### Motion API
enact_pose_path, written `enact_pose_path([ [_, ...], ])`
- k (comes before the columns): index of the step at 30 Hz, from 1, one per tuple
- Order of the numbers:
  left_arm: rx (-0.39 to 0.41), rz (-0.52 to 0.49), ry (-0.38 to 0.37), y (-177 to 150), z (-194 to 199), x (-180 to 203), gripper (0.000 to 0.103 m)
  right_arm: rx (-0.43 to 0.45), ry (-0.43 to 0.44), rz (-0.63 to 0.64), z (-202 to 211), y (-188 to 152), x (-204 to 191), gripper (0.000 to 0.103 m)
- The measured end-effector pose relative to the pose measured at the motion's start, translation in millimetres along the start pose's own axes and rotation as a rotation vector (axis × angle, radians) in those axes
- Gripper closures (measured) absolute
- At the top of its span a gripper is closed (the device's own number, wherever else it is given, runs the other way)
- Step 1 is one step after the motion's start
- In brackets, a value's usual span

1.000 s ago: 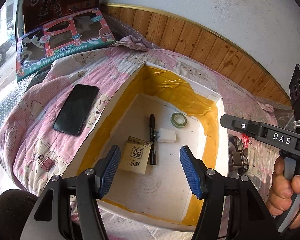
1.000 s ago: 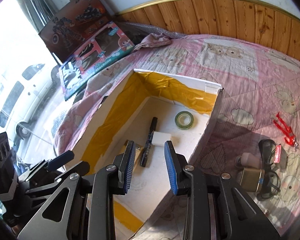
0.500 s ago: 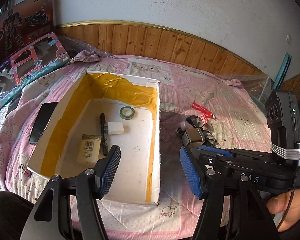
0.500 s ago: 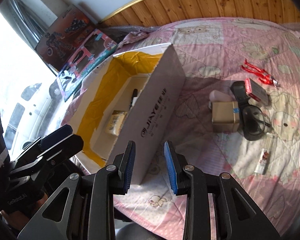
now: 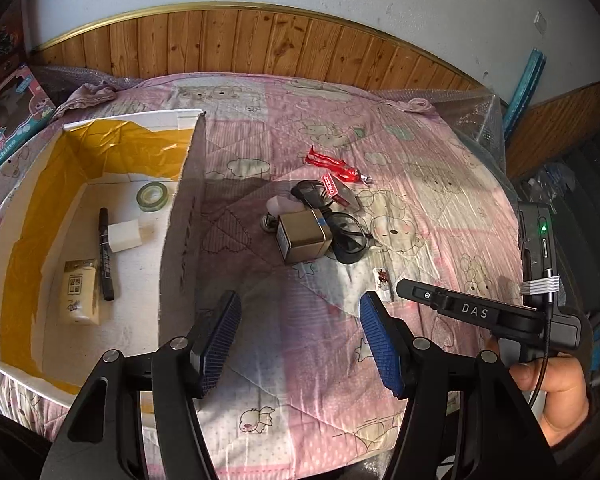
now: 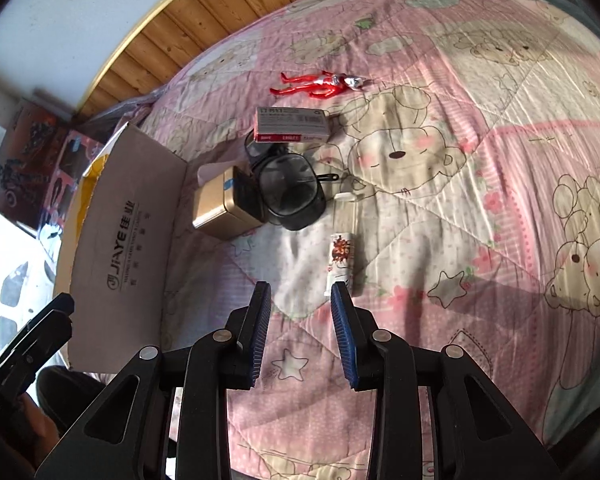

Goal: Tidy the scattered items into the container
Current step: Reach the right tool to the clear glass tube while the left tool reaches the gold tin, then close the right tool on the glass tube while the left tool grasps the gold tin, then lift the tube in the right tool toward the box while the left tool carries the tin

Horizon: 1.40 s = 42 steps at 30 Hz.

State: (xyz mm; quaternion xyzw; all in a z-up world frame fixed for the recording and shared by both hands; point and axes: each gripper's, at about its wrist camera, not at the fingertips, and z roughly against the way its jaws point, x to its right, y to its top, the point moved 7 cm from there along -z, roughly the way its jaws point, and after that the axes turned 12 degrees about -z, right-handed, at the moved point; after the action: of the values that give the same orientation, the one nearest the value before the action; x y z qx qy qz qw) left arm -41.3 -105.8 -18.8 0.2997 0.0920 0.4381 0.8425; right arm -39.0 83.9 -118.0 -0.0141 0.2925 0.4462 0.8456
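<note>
Right gripper (image 6: 300, 336) spread and empty, just short of the white tube (image 6: 341, 258). Best lowered with jaws astride the tube's width. Beyond the tube: gold tin (image 6: 219, 209), staple box (image 6: 291, 124), red figure (image 6: 320, 82). Left of the tube, cardboard box (image 6: 124, 240). Left gripper (image 5: 300, 340) spread, empty.

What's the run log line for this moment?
left gripper: open, empty | right gripper: open, nearing tube | cardboard box: marker inside

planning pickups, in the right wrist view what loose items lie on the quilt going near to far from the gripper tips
small white tube → gold box → red and white packet → red toy figure
</note>
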Motion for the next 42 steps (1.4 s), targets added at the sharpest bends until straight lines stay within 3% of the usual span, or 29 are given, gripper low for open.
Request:
enact_pose_path([
  [8,-0.049,0.002,-0.015,25.3,-54.3,12.8,0.04,-0.009,-0.078,0.022,-29.9,15.7,10.2,0.068],
  [13,-0.085,0.004,0.015,40.5,-96.4,8.5,0.04,0.006,-0.117,0.072,-45.2,27.6,5.5,0.068],
  [24,-0.172,0.07,0.051,44.5,-166.4,-10.4,0.04,0.018,-0.171,0.156,-62.6,28.3,8.5,0.068],
  [25,-0.179,0.079,0.059,43.5,-171.6,-13.5,0.04,0.022,-0.184,0.171,-63.0,28.0,7.4,0.071],
  [26,-0.181,0.088,0.054,42.4,-175.8,-15.8,0.04,0.027,-0.205,0.186,-63.2,27.9,7.2,0.081],
  [31,-0.163,0.052,0.062,38.6,-177.6,-17.4,0.051,0.017,-0.166,0.126,-58.2,32.4,12.5,0.084],
  [42,-0.148,0.037,0.065,27.8,-144.6,-10.9,0.051,0.033,-0.067,0.041,-40.4,37.5,4.9,0.084],
])
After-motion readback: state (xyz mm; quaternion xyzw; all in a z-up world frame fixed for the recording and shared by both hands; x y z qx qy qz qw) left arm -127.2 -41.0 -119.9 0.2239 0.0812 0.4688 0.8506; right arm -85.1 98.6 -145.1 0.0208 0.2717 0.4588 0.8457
